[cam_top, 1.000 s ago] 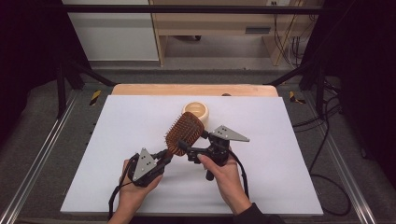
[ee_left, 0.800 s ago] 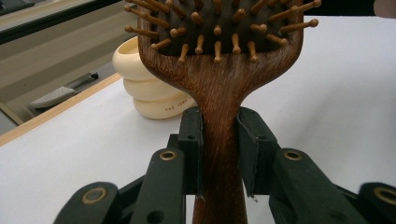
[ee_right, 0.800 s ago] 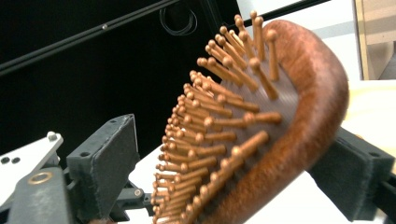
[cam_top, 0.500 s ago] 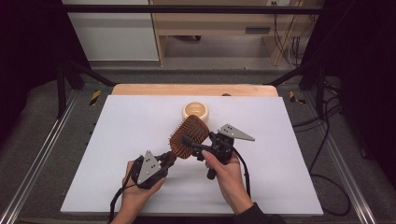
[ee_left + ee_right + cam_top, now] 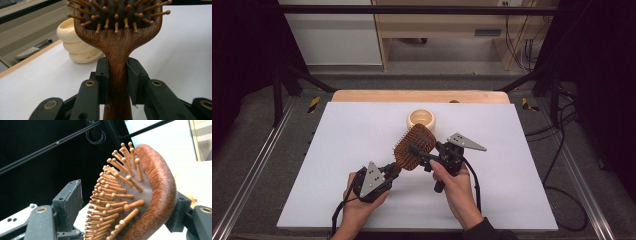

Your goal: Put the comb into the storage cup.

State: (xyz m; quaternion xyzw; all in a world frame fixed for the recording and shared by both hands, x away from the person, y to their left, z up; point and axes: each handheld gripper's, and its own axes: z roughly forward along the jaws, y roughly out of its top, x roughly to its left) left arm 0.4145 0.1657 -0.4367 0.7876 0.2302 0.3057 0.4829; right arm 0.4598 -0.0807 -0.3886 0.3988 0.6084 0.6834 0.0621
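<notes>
Centrally, above the near half of the white bench [image 5: 337, 150], a wooden paddle hairbrush [image 5: 414, 146] is held off the surface, its head pointing far and slightly right. The left gripper [image 5: 117, 75] has its fingers [image 5: 102, 75] pinching the brush's handle from both sides. The right gripper [image 5: 125, 207] has just been closing its fingers around the brush head: one pad backs the wooden rim, the other stands just clear of the bristle tips. A cream ribbed bowl [image 5: 421, 119] sits just beyond the brush.
</notes>
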